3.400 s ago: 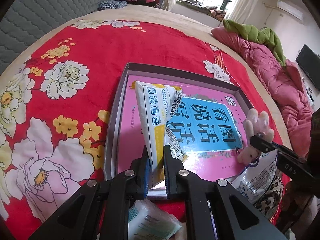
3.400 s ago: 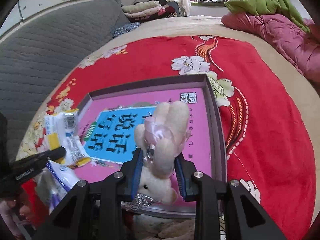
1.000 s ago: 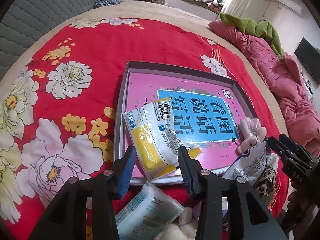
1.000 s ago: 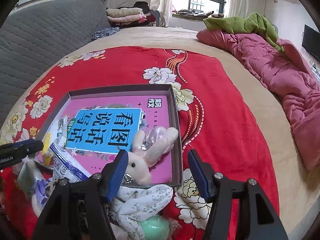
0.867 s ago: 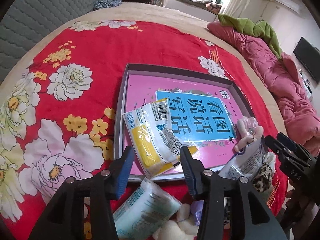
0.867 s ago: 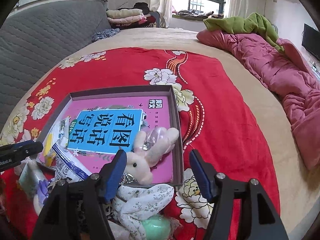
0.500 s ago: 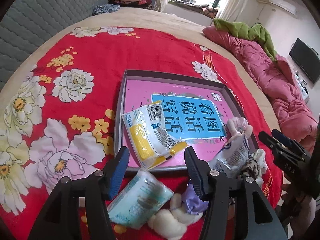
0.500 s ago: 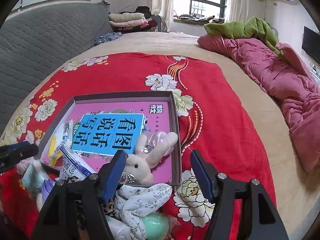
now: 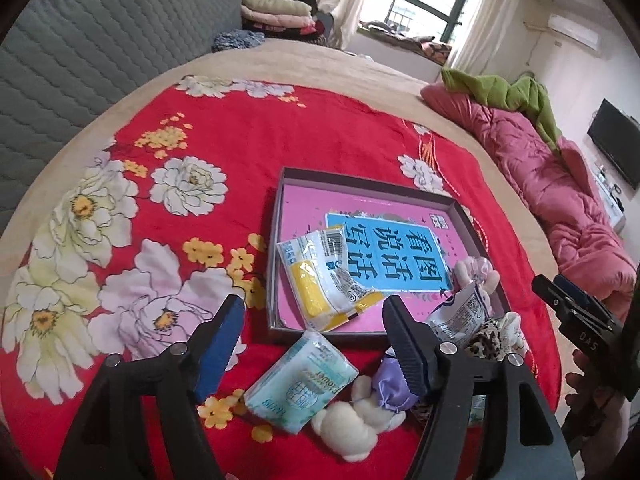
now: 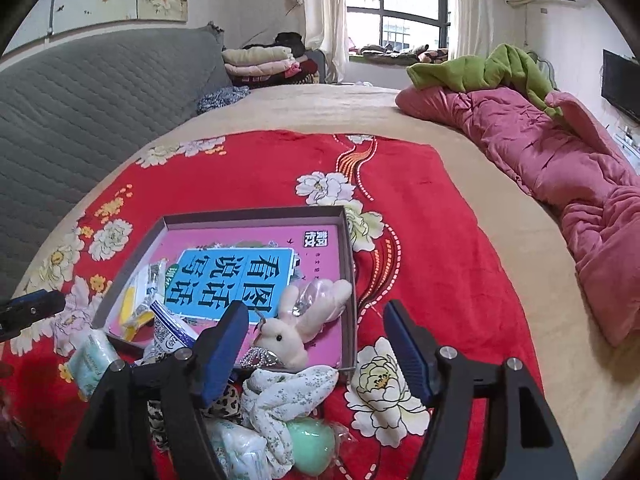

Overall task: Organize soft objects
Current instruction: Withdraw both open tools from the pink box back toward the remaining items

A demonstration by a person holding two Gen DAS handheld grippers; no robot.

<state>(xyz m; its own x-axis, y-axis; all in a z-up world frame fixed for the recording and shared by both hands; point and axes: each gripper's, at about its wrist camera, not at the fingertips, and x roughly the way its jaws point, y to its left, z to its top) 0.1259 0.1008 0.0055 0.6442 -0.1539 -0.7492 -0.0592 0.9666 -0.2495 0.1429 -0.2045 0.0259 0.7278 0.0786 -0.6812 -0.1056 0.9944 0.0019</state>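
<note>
Left gripper (image 9: pixel 314 318): jaws opening wide, holding nothing, hanging over the pile in front of the box.
Right gripper (image 10: pixel 314 326): jaws opening wide too, nothing between the pads, hanging near the box's right corner.
Box (image 9: pixel 276 216): lying flat on the red blanket (image 9: pixel 248 136), just past both grippers.
Inside the box: yellow pack (image 9: pixel 320 280) lying at the near left, right ahead of the left gripper; bunny (image 10: pixel 298 330) lying at the near right, just ahead of the right gripper's left finger, ears pointing right.
Half in, half out: white pack (image 9: pixel 460 314) leaning on the near edge, beside the bunny.
Not in yet: tissue pack (image 9: pixel 302 376) sitting between the left fingers and just below them; white plush (image 9: pixel 352 428) and purple pouch (image 9: pixel 390 384) close by; flower cloth (image 10: pixel 288 392), green egg (image 10: pixel 310 446) and spotted cloth (image 10: pixel 218 398) bunching under the right gripper.
Risk one: white pack maybe sliding off the edge, being bumped during the next grab.
Risk two: pads maybe pinching two soft things together, the pile being so tight.
Risk three: egg maybe rolling away, being round and smooth.
Risk four: both grippers maybe bumping, working close over one small pile.
</note>
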